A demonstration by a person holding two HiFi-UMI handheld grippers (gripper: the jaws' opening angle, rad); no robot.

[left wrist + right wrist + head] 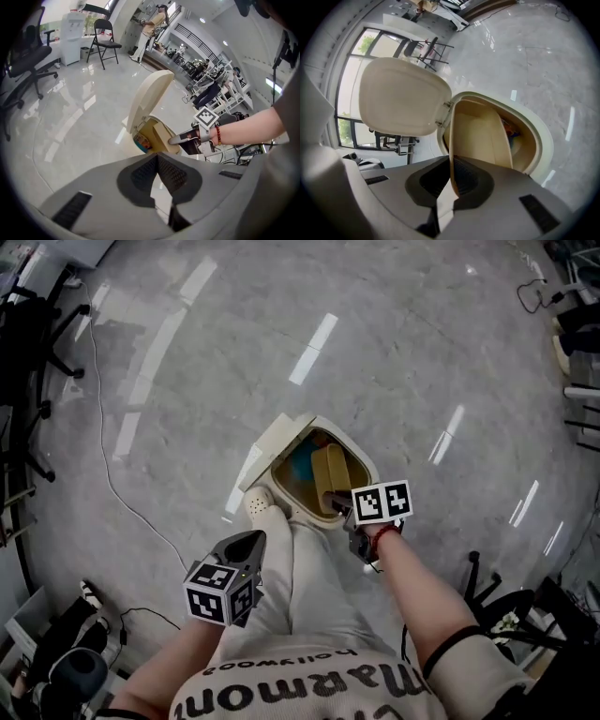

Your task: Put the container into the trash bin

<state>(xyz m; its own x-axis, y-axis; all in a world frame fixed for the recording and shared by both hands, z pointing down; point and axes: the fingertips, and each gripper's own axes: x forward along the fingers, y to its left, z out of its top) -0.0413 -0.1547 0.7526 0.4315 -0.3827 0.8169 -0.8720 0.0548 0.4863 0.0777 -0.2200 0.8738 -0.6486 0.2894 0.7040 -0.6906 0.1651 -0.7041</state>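
Container [480, 136] clamped at edge by right gripper [452, 187] jaws, positioned in bin [541, 140] opening; lid [403, 96] raised. Left gripper [157, 161] jaws closed, empty, held apart from bin.

bright indoor light, ceiling-lamp glare streaks on glossy floor [394, 352], fisheye-dark corners

container [480, 136] bottom edge hidden between jaws; blue item [302, 468] in bin [543, 140] unidentifiable

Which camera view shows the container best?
The right gripper view: the container is large, its edge between the fingers, over the bin. The head view shows it small from above; the left gripper view, small and far.
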